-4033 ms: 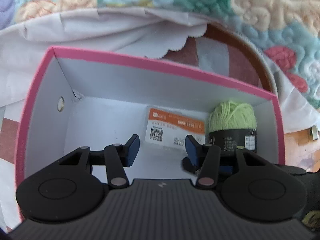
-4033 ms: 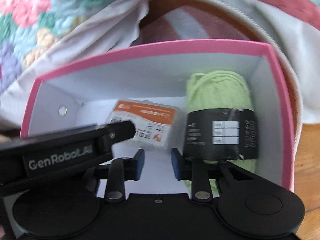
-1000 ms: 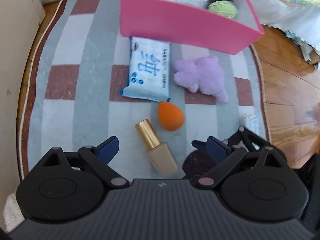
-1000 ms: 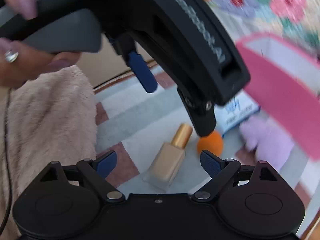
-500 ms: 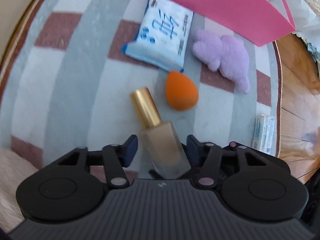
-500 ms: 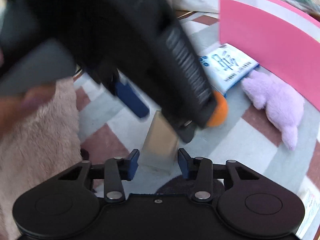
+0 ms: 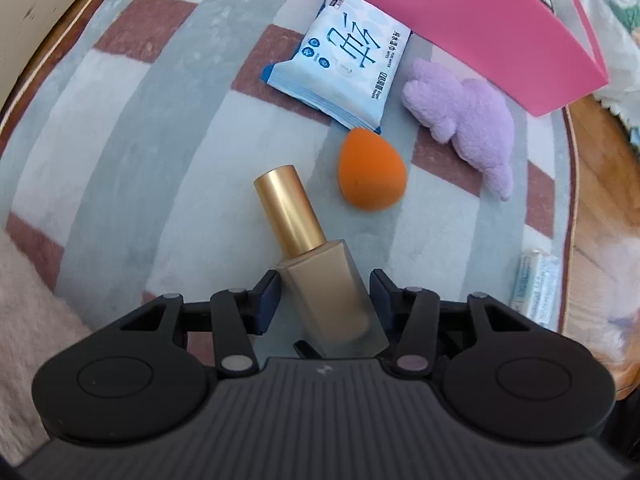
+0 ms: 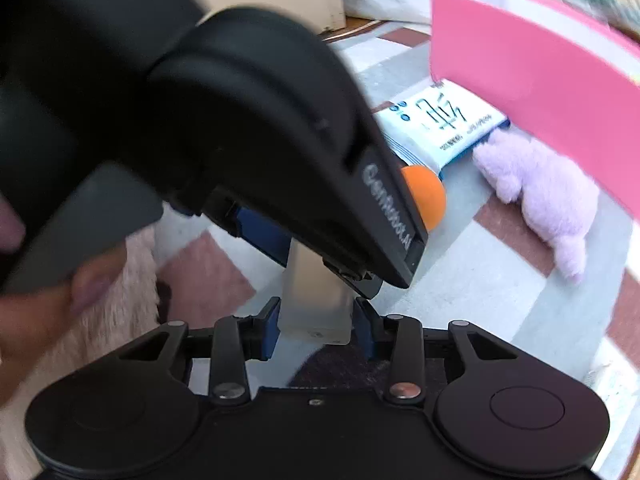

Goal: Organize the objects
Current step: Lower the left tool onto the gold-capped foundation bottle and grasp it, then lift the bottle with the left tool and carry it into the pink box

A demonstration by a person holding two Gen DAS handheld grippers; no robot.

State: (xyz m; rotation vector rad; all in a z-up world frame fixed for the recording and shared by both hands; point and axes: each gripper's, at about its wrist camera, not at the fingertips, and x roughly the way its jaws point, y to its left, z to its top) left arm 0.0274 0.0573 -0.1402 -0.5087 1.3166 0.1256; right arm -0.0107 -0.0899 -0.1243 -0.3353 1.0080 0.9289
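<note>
A foundation bottle (image 7: 320, 268) with a gold cap lies on the striped rug. My left gripper (image 7: 324, 296) straddles its glass body, jaws close on both sides with a small gap at the right pad. My right gripper (image 8: 316, 324) is shut on the bottle's base (image 8: 316, 300) from the other end. The left gripper's black body (image 8: 240, 120) fills much of the right wrist view. An orange sponge (image 7: 370, 168), a blue-and-white wipes pack (image 7: 344, 56) and a purple plush toy (image 7: 468, 120) lie beyond. The pink box (image 7: 460, 24) stands behind them.
The striped grey, white and red rug (image 7: 140, 140) ends at wooden floor (image 7: 600, 184) on the right. A small white packet (image 7: 536, 284) lies near the rug's right edge. Pink fluffy fabric (image 7: 28, 300) is at the left. A hand (image 8: 36, 312) holds the left gripper.
Both grippers left the pink box, came down over the rug and narrowed from wide open around the foundation bottle. The right gripper now clamps its base.
</note>
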